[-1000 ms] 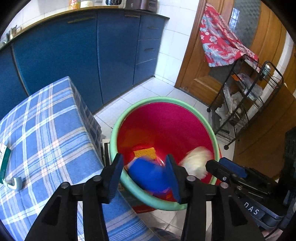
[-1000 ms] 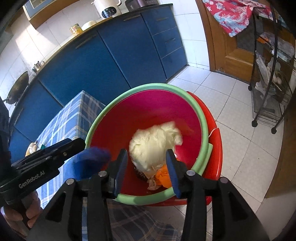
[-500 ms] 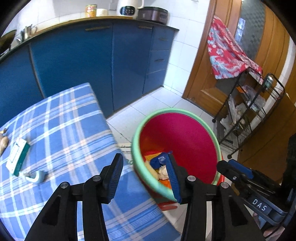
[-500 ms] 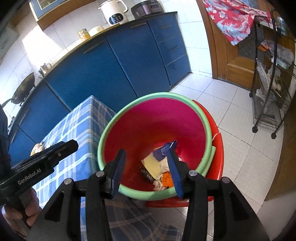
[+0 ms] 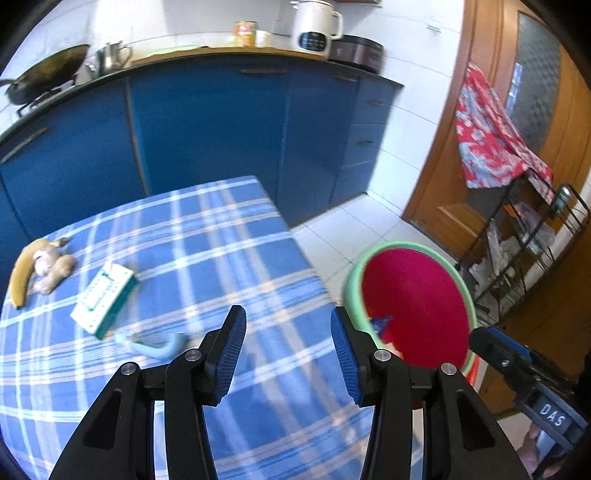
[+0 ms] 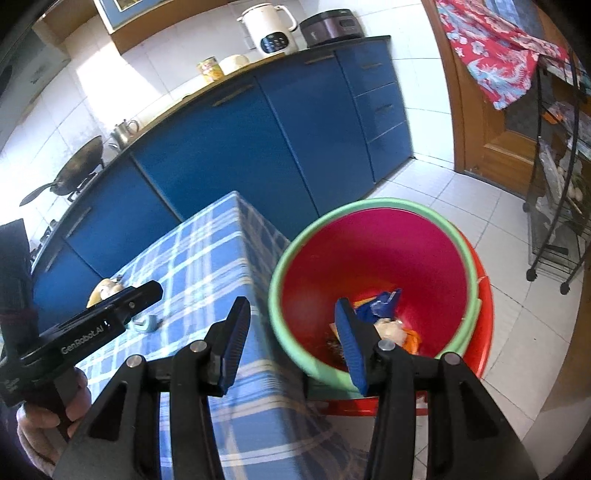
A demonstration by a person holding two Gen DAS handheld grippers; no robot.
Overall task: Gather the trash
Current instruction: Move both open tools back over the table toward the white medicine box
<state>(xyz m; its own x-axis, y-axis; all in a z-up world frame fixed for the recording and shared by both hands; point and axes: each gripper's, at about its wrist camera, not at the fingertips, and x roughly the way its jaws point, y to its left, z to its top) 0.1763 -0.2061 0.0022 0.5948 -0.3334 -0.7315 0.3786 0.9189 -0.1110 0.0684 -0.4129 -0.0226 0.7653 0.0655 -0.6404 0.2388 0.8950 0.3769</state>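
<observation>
On the checked-cloth surface [image 5: 229, 258]: a banana [image 5: 20, 271] at the far left with a brownish lump [image 5: 53, 267] (ginger, perhaps) touching it; a green-and-white box [image 5: 105, 297] lying flat nearer the middle; a pale blue curved item [image 5: 159, 345], blurred, just in front of the box. Left claw [image 5: 286, 350] hangs above the near part of the surface, jaws wide apart, nothing between them. Beside the surface's right edge, on the tiled floor: a red bin [image 6: 373, 273] with a green rim, seated in a red outer basin [image 6: 480, 332]. Contents at the bin's bottom: a blue wrapper [image 6: 382, 302], pale scraps [image 6: 389, 328] and an orange bit [image 6: 412, 338], heaped together. Right claw [image 6: 291, 345] sits over the gap between surface edge and bin, jaws likewise spread wide and holding nothing; its right finger overlaps the bin's near wall in view. Behind: blue cabinets [image 5: 207, 136], a white kettle [image 5: 317, 27], a wok [image 5: 44, 75], a wire rack [image 5: 524, 251].
</observation>
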